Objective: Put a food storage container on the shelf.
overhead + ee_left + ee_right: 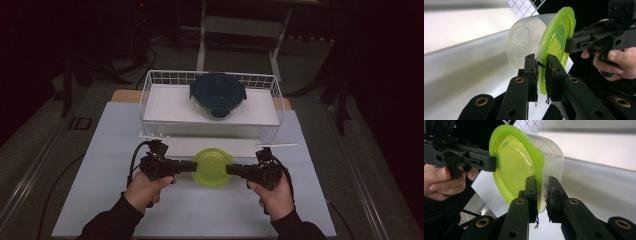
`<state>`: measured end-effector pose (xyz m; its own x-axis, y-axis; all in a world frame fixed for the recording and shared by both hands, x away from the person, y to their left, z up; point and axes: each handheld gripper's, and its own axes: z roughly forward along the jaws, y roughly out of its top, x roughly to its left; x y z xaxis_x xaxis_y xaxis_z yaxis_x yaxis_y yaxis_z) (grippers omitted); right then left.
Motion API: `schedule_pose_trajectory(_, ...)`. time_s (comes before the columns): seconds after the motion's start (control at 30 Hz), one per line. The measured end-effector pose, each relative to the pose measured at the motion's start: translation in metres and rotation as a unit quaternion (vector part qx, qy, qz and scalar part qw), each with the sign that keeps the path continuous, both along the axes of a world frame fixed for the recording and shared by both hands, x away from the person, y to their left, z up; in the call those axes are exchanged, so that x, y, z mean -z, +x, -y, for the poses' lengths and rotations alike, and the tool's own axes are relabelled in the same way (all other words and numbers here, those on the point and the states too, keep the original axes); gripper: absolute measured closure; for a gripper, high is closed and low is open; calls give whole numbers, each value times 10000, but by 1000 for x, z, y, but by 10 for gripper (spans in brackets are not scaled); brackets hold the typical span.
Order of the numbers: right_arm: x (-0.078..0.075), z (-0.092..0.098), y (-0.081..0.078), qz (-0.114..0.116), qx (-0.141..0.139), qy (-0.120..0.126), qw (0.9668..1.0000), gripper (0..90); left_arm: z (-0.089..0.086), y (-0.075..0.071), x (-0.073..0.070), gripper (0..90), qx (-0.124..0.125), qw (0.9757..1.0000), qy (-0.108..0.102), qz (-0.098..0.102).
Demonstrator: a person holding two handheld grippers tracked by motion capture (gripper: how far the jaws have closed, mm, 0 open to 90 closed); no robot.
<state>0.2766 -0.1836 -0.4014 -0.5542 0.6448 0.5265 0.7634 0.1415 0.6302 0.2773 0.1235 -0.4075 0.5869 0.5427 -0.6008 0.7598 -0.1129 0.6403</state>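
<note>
Gripping green-lidded container (212, 167) by opposite lid rims, lower centre of high view: left gripper (192, 166) fingers (531, 71) clamped on left rim, right gripper (231, 170) fingers (531, 191) clamped on right rim. Holding container seemingly just clear of worktop (100, 165), though gap hard to judge. Pickup done; remaining likely placing into wire basket (147, 92), upper centre, beside dark-lidded container (218, 92).

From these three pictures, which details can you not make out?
- High view: whether the green-lidded container rests on the table; seen from above.
- High view: contents of the dark-lidded container; its lid covers them.
- Left gripper view: the wire basket; cut off by the top edge.
</note>
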Motion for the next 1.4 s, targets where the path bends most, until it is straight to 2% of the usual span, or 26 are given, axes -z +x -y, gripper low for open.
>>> schedule_pose_trajectory(0.2, -12, 0, -3, 125, -20, 77, 9999, 807, -2, -3, -13, 801, 4, 9999, -62, 151)
schedule_pose_trajectory(0.23, -14, 0, -3, 152, -21, 88, 9998, 808, -3, -5, -20, 801, -25, 9997, -52, 231)
schedule_pose_trajectory(0.37, -29, -1, -3, 321, -29, 93, 9994, 808, -4, -5, -33, 804, -36, 9994, -83, 326)
schedule_pose_trajectory(0.4, -29, -1, -3, 321, -29, 93, 9994, 808, -4, -5, -33, 804, -36, 9994, -83, 326)
schedule_pose_trajectory(0.5, -43, -2, -2, 443, -18, 139, 9989, 808, -5, -6, -47, 804, -50, 9987, -97, 490)
schedule_pose_trajectory(0.6, -50, -2, -1, 521, -32, 161, 9985, 808, -6, -5, -54, 805, -53, 9984, -139, 544)
schedule_pose_trajectory(0.63, -53, -2, -1, 564, -23, 173, 9983, 808, -6, -4, -62, 805, -96, 9980, -144, 605)
schedule_pose_trajectory(0.77, -71, -2, 2, 719, 9, 231, 9971, 808, -5, -1, -78, 809, -125, 9972, -119, 722)
schedule_pose_trajectory(0.8, -71, -2, 2, 719, 9, 231, 9971, 808, -5, -1, -78, 808, -125, 9972, -119, 722)
schedule_pose_trajectory(0.87, -82, -3, 7, 803, 44, 232, 9965, 808, -5, 4, -88, 809, -165, 9969, -140, 751)
schedule_pose_trajectory(1.17, -109, -4, 26, 947, 99, 332, 9949, 808, -6, 22, -118, 811, -258, 9955, -203, 886)
schedule_pose_trajectory(1.4, -126, -3, 41, 1076, 195, 337, 9934, 807, -3, 38, -132, 812, -303, 9950, -232, 922)
